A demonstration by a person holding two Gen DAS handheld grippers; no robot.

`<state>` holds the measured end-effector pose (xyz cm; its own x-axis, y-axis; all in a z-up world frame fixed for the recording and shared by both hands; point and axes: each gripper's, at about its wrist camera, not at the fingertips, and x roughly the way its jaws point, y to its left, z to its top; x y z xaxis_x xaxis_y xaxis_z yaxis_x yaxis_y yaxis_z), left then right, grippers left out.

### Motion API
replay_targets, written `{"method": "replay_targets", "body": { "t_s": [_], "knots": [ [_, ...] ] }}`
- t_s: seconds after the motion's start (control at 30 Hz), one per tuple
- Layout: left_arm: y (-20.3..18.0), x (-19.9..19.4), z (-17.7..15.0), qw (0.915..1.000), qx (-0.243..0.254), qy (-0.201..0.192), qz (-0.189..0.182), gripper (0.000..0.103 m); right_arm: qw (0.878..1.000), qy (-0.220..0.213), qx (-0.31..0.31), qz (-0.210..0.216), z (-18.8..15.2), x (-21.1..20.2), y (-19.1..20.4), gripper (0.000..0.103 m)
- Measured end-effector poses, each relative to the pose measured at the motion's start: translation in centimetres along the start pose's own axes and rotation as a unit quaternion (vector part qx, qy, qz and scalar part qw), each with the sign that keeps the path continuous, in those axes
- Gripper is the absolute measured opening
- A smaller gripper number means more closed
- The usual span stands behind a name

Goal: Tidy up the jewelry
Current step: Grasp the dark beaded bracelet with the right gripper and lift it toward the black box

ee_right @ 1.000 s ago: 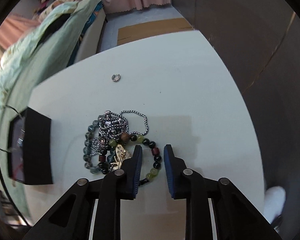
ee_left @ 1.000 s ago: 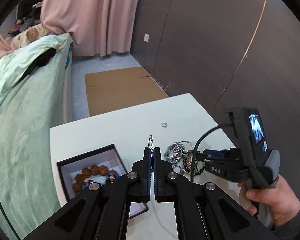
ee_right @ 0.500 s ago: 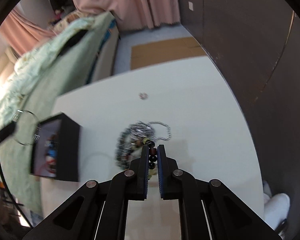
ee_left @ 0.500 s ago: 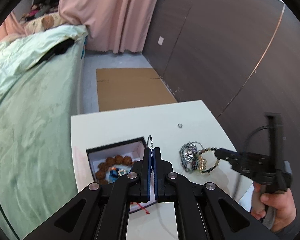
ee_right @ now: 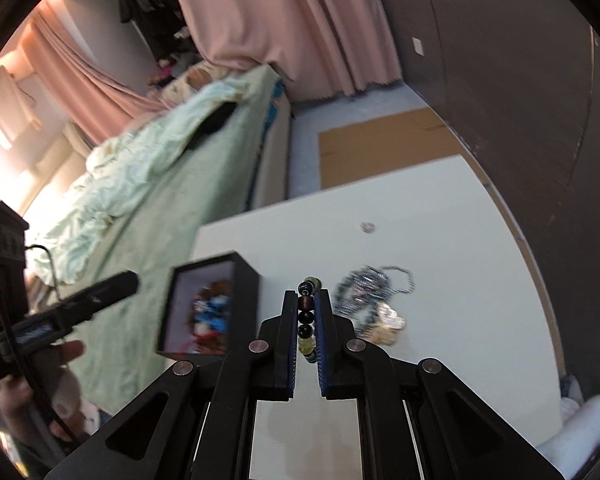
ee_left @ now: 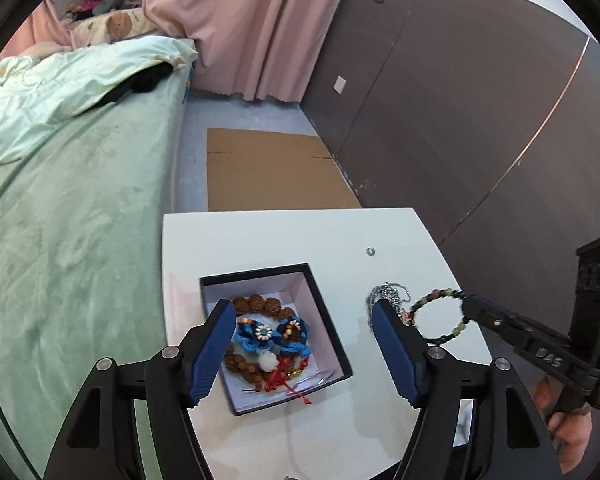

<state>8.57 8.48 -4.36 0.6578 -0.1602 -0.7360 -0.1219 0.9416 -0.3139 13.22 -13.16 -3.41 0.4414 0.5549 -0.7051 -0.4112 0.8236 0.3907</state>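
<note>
My left gripper (ee_left: 302,306) hangs over the black box (ee_left: 256,272); its jaws are opening and nothing is between them. In the box lie a brown bead bracelet (ee_left: 256,303), a blue knotted bracelet (ee_left: 260,336) and a thin wire hoop (ee_left: 314,379). To the right, my right gripper (ee_left: 466,305) is shut on a green and dark beaded bracelet (ee_left: 436,294) and holds it clear of the table. In the right wrist view the beaded bracelet (ee_right: 306,320) sits clamped between the blue pads of the right gripper (ee_right: 305,295). Under it a pile of silver chains (ee_left: 388,294) stays on the white table (ee_left: 284,240).
A small silver ring (ee_left: 371,251) lies alone toward the table's far side. A green-covered bed (ee_left: 80,220) runs along the table's left edge. Flat cardboard (ee_left: 268,168) lies on the floor beyond, and a dark wall (ee_left: 480,120) stands on the right.
The left gripper has opened and let go of the thin wire hoop above the box. The right gripper shut on the beaded bracelet and lifted it off the pile.
</note>
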Motion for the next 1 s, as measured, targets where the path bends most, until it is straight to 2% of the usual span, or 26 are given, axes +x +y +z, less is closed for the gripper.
{"method": "replay_targets", "body": {
  "t_s": [0.17,0.3,0.4,0.77,0.83,0.87,0.93,0.97,1.0],
  "knots": [
    [0.7,-0.5,-0.2,0.9999,-0.006,-0.001,0.009,0.072,0.998,-0.024,-0.005,0.056,0.4,-0.8,2.5,0.009],
    [1.5,-1.2,-0.3,0.9998,-0.015,-0.008,0.01,0.073,0.995,-0.027,-0.012,0.093,0.3,-0.3,4.5,0.009],
    [2.1,-1.9,-0.2,0.9996,-0.024,-0.016,0.009,0.082,0.993,-0.021,-0.014,0.114,0.1,0.6,6.0,0.009],
    [4.6,-3.3,-0.2,0.9983,-0.047,-0.03,0.014,0.084,0.986,0.015,-0.005,0.166,-0.8,4.5,9.1,0.009],
    [4.8,-3.4,-0.2,0.9983,-0.048,-0.03,0.015,0.084,0.989,0.024,-0.007,0.148,-0.9,5.5,9.1,0.01],
    [4.8,-3.5,-0.2,0.9982,-0.049,-0.03,0.015,0.084,0.99,0.044,-0.004,0.133,-1.0,6.5,9.1,0.01],
    [4.8,-3.4,-0.2,0.9982,-0.049,-0.03,0.014,0.084,0.989,0.1,0.012,0.112,-1.6,8.7,8.2,0.018],
    [4.8,-3.5,-0.2,0.9983,-0.048,-0.03,0.013,0.084,0.988,0.113,0.021,0.103,-1.7,9.2,7.7,0.026],
    [4.8,-3.5,-0.2,0.9983,-0.047,-0.031,0.013,0.084,0.988,0.117,0.029,0.092,-2.0,9.4,7.1,0.026]
  ]
}}
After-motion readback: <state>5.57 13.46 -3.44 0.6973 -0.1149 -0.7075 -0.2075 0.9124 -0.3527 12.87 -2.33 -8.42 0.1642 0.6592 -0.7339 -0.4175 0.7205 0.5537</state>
